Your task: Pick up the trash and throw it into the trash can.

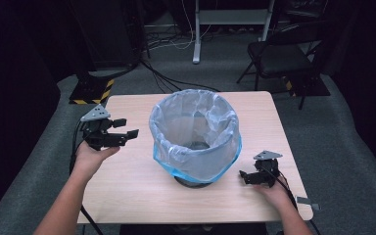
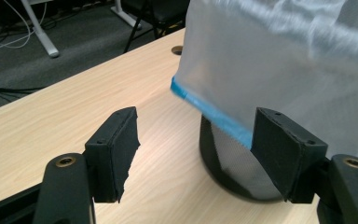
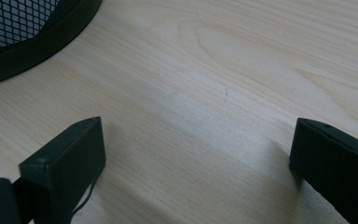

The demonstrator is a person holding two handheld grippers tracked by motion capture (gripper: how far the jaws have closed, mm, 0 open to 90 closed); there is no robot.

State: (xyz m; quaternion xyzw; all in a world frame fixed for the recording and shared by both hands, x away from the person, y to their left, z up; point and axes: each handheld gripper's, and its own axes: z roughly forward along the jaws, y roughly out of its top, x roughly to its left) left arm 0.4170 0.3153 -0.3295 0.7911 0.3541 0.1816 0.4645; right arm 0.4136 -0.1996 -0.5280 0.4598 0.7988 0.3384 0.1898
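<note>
**Two hand-held grippers flank a lined wastebasket on a wooden table**

Seen from above, a light wooden table [image 1: 142, 191] stands on grey carpet. At the left, a person's left hand [image 1: 92, 157] holds the left gripper [image 1: 127, 128] above the tabletop, its jaws spread apart and empty, pointing toward the basket. In the left gripper view, the jaws frame the basket's lower side without touching it.

At the table's centre stands a black mesh wastebasket [image 1: 192, 181], upright. A translucent white bag liner [image 1: 194, 128] with a blue edge band [image 1: 203, 175] is folded over the rim and hangs down the outside, covering most of the basket wall.

At the right, near the table's front edge, the right hand [image 1: 273, 192] holds the right gripper [image 1: 243, 176] low over the table beside the basket base. In the right gripper view its jaws stand wide apart with bare wood between them.

A dark folding chair [image 1: 279, 56] stands on the floor beyond the table.
</note>
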